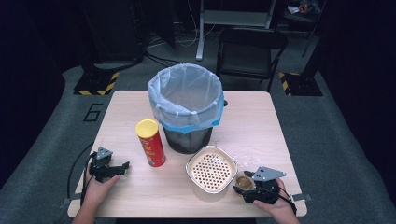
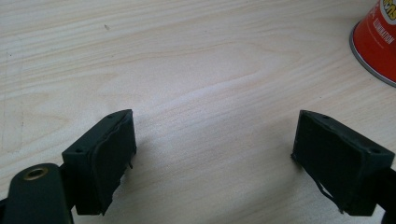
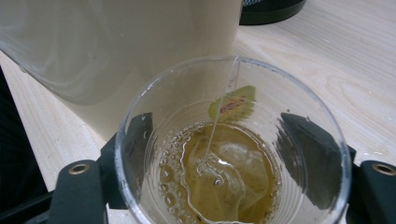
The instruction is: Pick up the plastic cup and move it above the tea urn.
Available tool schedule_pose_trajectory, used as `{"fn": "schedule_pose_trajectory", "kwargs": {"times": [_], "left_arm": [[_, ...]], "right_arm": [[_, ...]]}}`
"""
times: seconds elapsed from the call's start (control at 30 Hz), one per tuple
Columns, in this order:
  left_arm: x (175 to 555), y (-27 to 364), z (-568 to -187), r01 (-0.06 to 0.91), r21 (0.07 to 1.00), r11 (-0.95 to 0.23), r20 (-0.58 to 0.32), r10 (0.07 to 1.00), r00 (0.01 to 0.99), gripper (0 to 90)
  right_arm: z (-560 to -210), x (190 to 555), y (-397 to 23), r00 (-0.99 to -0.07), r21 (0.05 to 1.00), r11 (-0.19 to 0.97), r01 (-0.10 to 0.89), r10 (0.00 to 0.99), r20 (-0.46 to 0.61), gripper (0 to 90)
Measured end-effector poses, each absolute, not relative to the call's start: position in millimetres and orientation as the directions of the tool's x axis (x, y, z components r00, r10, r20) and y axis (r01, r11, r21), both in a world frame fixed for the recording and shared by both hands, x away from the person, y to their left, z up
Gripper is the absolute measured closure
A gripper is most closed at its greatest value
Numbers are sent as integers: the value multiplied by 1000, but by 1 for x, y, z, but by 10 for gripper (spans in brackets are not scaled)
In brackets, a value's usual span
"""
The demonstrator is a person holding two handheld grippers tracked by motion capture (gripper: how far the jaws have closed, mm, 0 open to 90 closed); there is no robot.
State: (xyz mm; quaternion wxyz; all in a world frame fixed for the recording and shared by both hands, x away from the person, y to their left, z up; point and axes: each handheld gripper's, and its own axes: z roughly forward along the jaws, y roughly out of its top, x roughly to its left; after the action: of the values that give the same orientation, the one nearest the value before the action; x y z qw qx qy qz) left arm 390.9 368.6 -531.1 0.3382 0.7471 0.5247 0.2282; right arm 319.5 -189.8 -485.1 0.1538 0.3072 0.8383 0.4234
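Observation:
A clear plastic cup (image 1: 243,182) (image 3: 233,84) of amber tea stands at the table's near right, beside the cream bowl. Inside it are a tea bag (image 3: 224,182) and its green tag (image 3: 233,103). My right gripper (image 1: 250,189) (image 3: 217,161) has one jaw on each side of the cup. Both pads show through the cup's wall and lie against it. My left gripper (image 1: 122,167) (image 2: 215,154) rests low over bare wood at the near left. It stands open with nothing between its pads.
A red crisp can with a yellow lid (image 1: 150,143) (image 2: 378,42) stands right of the left gripper. A black bin lined with a pale bag (image 1: 187,105) sits mid-table. The cream bowl (image 1: 211,169) (image 3: 116,51) holds a perforated insert. Crumbs lie near the bowl.

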Motion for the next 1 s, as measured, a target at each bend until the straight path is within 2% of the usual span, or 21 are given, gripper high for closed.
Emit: {"fn": "schedule_pose_trajectory", "kwargs": {"times": [0.33, 0.5, 0.73, 1.0], "left_arm": [[391, 369, -531, 629, 745, -221, -14, 938, 345, 128], [391, 369, -531, 630, 745, -220, -14, 938, 345, 128], [391, 369, -531, 630, 745, -221, -14, 938, 345, 128], [391, 369, -531, 630, 744, -222, -13, 938, 346, 128]], "right_arm": [[-485, 320, -194, -766, 811, 433, 393, 642, 29, 299], [-486, 318, -193, -780, 820, 462, 339, 625, -30, 300], [-483, 317, -194, -776, 832, 458, 314, 629, -53, 320], [-477, 321, -200, -762, 827, 444, 345, 646, -29, 330]]}}
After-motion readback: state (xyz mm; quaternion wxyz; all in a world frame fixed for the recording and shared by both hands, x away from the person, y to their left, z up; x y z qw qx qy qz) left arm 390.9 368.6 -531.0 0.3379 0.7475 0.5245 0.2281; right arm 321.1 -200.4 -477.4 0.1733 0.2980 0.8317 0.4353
